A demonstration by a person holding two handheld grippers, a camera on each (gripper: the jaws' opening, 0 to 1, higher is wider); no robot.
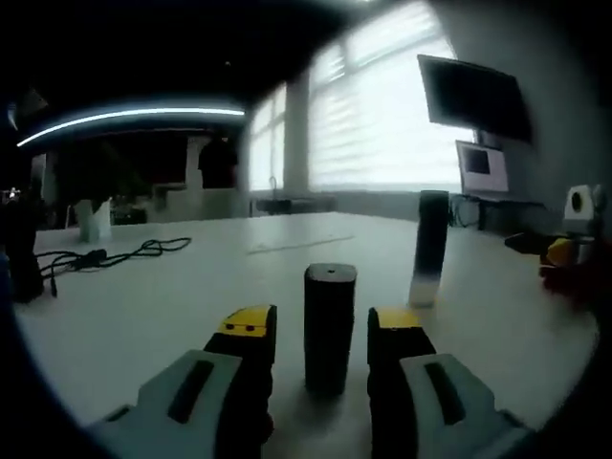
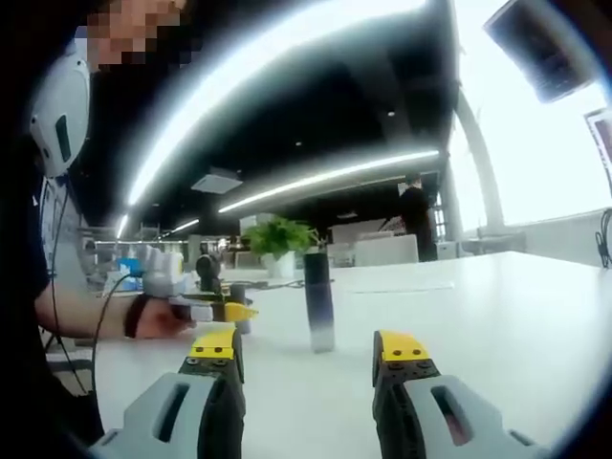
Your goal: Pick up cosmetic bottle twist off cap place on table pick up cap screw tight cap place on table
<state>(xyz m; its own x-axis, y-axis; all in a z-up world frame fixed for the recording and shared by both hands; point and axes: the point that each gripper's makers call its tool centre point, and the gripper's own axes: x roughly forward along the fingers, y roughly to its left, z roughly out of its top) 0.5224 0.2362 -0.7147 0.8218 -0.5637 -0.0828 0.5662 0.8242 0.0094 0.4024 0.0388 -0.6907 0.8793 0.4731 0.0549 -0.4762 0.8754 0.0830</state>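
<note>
Left gripper view: left claw (image 1: 323, 335) has grey bodies, black inner faces, yellow tips. Between them, a matte black cylindrical cap (image 1: 330, 328). Tall cosmetic bottle (image 1: 429, 247) is black above, fading to pale translucent grey at the base. Smooth white worktop (image 1: 191, 296); thin black cable (image 1: 110, 254) lies on it.

Right gripper view: right claw (image 2: 306, 359) shows the same grey, black and yellow. Potted plant (image 2: 278, 236) has bright green leaves.
</note>
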